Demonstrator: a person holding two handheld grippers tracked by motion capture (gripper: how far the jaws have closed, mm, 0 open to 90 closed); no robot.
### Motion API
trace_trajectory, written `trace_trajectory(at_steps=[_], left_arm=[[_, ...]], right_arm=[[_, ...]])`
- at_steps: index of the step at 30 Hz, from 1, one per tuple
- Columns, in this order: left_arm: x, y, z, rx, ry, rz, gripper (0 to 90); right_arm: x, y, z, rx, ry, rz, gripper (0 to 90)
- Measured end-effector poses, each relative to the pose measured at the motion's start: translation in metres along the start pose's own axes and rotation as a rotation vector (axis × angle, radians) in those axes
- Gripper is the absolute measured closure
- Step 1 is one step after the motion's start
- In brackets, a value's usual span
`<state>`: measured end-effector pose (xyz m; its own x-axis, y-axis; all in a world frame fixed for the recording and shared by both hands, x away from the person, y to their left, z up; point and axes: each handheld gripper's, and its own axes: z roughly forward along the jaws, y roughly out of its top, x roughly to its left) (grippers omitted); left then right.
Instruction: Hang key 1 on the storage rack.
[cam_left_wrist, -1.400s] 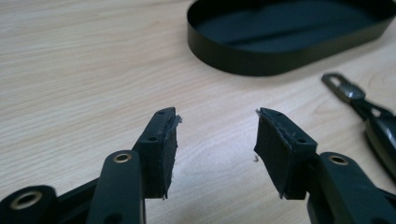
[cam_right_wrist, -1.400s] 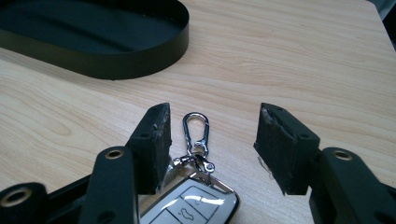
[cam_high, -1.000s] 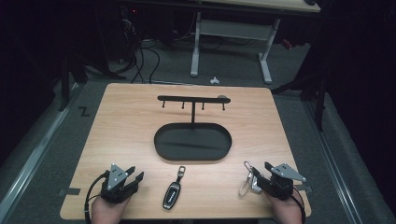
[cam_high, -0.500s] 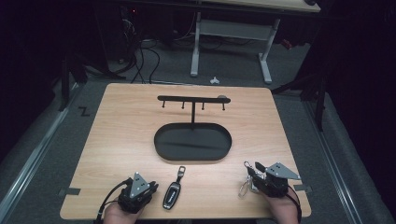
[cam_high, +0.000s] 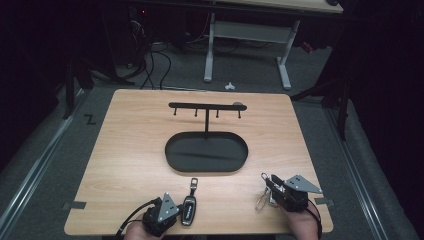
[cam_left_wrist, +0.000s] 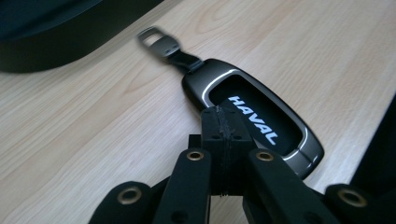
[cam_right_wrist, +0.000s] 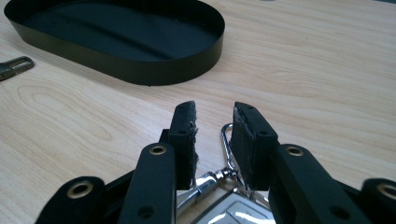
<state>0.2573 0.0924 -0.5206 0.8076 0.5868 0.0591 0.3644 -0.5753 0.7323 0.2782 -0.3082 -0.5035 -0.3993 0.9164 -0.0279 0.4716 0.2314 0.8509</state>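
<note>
A: Left tongs (cam_left_wrist: 223, 122)?
B: Clenched tight, nothing gripped, jaws above the near end of the car key fob (cam_left_wrist: 254, 119), which lies flat on the worktop (cam_high: 130, 150) near the front edge.
A: Right tongs (cam_right_wrist: 214, 122)?
B: Just been closing, still gapped, straddling the silver key ring (cam_right_wrist: 227, 140). Not pinched.

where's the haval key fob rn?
High view: the key fob lies at the table's near edge, left of centre, just right of the left gripper and below the oval tray.
</note>
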Motion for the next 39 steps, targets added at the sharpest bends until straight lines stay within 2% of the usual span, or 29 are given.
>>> trace_trajectory(at_steps=[1, 2, 4, 8, 11, 13, 14, 17, 18, 19, 21, 22, 23, 24, 25, 26, 29, 30, 31, 33, 35, 36, 37, 39], left_arm=[[-0.004, 0.004, 0.004, -0.004, -0.011, 0.017, 90.0], [-0.004, 0.004, 0.004, -0.004, -0.011, 0.017, 89.9], [-0.010, 0.012, 0.013, -0.010, -0.044, 0.043, 89.6], [-0.017, 0.023, 0.026, -0.017, -0.083, 0.069, 87.4], [-0.021, 0.027, 0.032, -0.026, -0.085, 0.097, 84.1], [-0.020, 0.028, 0.032, -0.033, -0.084, 0.095, 83.1], [-0.015, 0.028, 0.028, -0.061, -0.069, 0.082, 80.8], [-0.006, 0.026, 0.022, -0.086, -0.045, 0.050, 76.5], [0.001, 0.024, 0.018, -0.101, -0.024, 0.024, 74.8], [0.013, 0.019, 0.011, -0.121, 0.005, -0.023, 69.6], [0.026, 0.011, 0.003, -0.140, 0.045, -0.079, 64.9], [0.032, 0.007, -0.002, -0.142, 0.068, -0.097, 63.6], [0.032, 0.007, -0.002, -0.142, 0.068, -0.097, 61.9], [0.043, -0.002, -0.010, -0.141, 0.119, -0.124, 60.1], [0.047, -0.007, -0.015, -0.140, 0.144, -0.134, 58.8], [0.047, -0.007, -0.015, -0.140, 0.144, -0.134, 57.1], [0.060, -0.019, -0.028, -0.139, 0.209, -0.168, 53.6], [0.066, -0.027, -0.035, -0.148, 0.243, -0.194, 50.4], [0.066, -0.027, -0.035, -0.148, 0.243, -0.194, 49.0], [0.074, -0.037, -0.045, -0.152, 0.274, -0.236, 47.2], [0.076, -0.040, -0.048, -0.152, 0.281, -0.248, 45.4], [0.079, -0.044, -0.053, -0.158, 0.296, -0.268, 44.5], [0.079, -0.044, -0.053, -0.158, 0.296, -0.268, 43.9], [0.082, -0.048, -0.056, -0.169, 0.299, -0.286, 42.2]], right_arm=[[0.000, -0.001, -0.001, 0.004, 0.000, 0.006, 69.8], [-0.001, -0.002, -0.003, 0.004, -0.001, 0.012, 69.4], [-0.003, -0.005, -0.006, 0.007, -0.005, 0.016, 69.3], [-0.006, -0.012, -0.014, 0.020, -0.014, 0.033, 69.1], [-0.007, -0.015, -0.018, 0.022, -0.016, 0.043, 69.1], [-0.007, -0.015, -0.019, 0.024, -0.014, 0.045, 69.1], [-0.005, -0.017, -0.020, 0.024, -0.009, 0.039, 69.1], [-0.001, -0.017, -0.019, 0.032, 0.004, 0.033, 69.2], [0.002, -0.016, -0.018, 0.035, 0.012, 0.027, 69.1], [0.007, -0.015, -0.015, 0.039, 0.032, 0.016, 69.3], [0.013, -0.011, -0.011, 0.044, 0.053, -0.005, 69.6], [0.016, -0.010, -0.008, 0.044, 0.067, -0.013, 69.7], [0.016, -0.010, -0.008, 0.044, 0.067, -0.013, 69.7], [0.023, -0.006, -0.003, 0.046, 0.091, -0.022, 70.3], [0.026, -0.004, 0.000, 0.045, 0.102, -0.032, 70.6], [0.029, -0.002, 0.003, 0.047, 0.113, -0.038, 71.0], [0.035, 0.002, 0.009, 0.050, 0.133, -0.054, 71.6], [0.041, 0.006, 0.015, 0.054, 0.152, -0.068, 72.5], [0.041, 0.006, 0.015, 0.054, 0.152, -0.068, 72.5], [0.050, 0.011, 0.024, 0.060, 0.185, -0.092, 72.4], [0.054, 0.013, 0.028, 0.061, 0.195, -0.096, 72.3], [0.060, 0.019, 0.038, 0.067, 0.236, -0.093, 72.4], [0.060, 0.019, 0.038, 0.067, 0.236, -0.093, 72.4], [0.069, 0.030, 0.048, 0.073, 0.264, -0.121, 72.6]])
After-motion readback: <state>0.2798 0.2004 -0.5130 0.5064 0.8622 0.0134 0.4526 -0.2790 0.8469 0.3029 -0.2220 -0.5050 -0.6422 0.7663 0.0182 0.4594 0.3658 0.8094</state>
